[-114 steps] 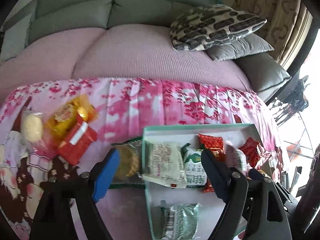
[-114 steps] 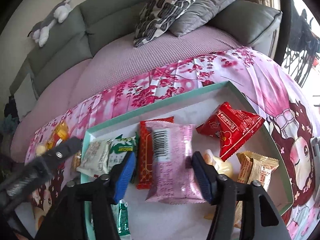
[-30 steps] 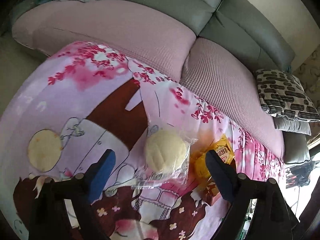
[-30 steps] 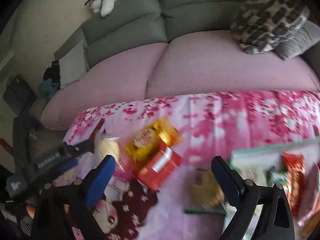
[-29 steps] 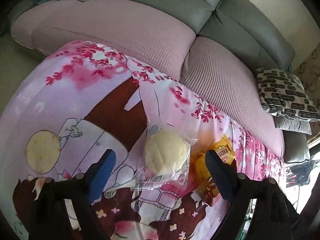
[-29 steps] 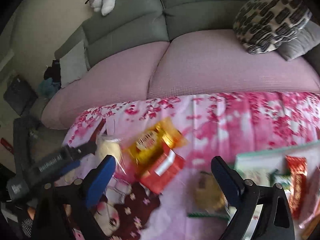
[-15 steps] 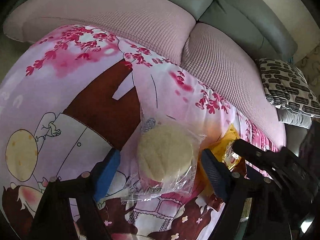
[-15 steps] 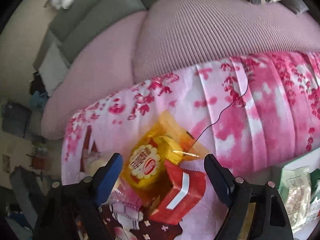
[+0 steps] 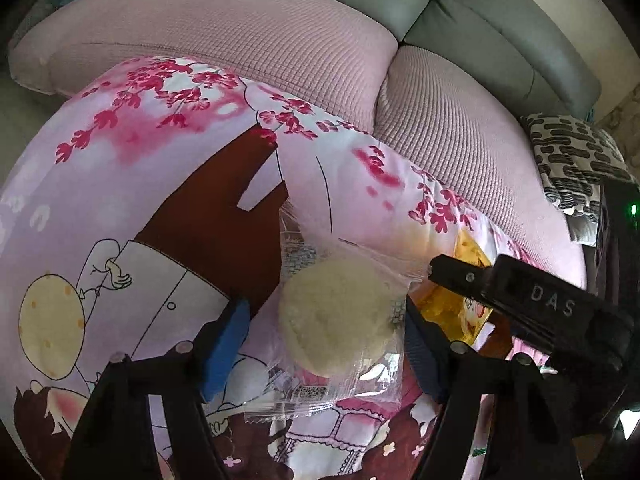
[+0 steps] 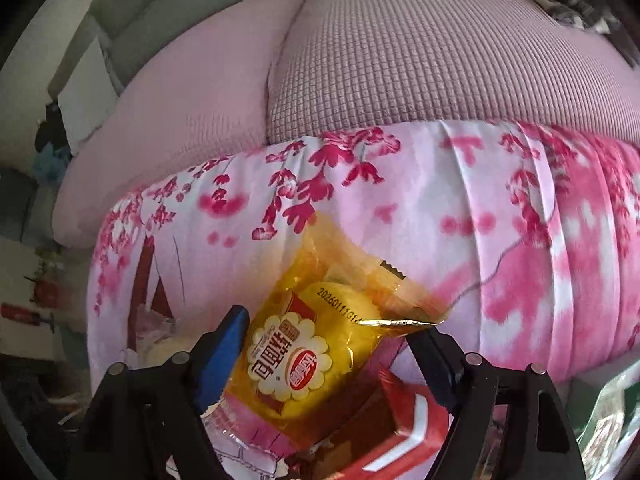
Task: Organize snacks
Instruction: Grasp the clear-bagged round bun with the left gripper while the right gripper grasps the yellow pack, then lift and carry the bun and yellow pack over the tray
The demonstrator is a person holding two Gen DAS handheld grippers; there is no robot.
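A round pale bun (image 9: 336, 320) in a clear wrapper lies on the printed cloth (image 9: 160, 184). My left gripper (image 9: 323, 340) points down over it with the bun between its blue pads. The jaws are closing, and a gap still shows on the left side. A yellow snack packet (image 10: 316, 344) lies partly on a red box (image 10: 404, 420). My right gripper (image 10: 330, 336) straddles that packet, its jaws closing, and no squeeze shows on the packet. One of the right gripper's fingers (image 9: 452, 276) reaches in just right of the bun.
The cloth-covered table ends at a pink sofa seat (image 9: 248, 52) with a grey back. A patterned pillow (image 9: 576, 152) lies at the far right. A green and white packet (image 10: 604, 420) shows at the right edge. The bun (image 10: 164, 352) peeks out left of the yellow packet.
My left gripper sank slightly toward the bun and its jaws narrowed. My right gripper swung left and down from the middle of the table onto the yellow packet, its jaws narrowing.
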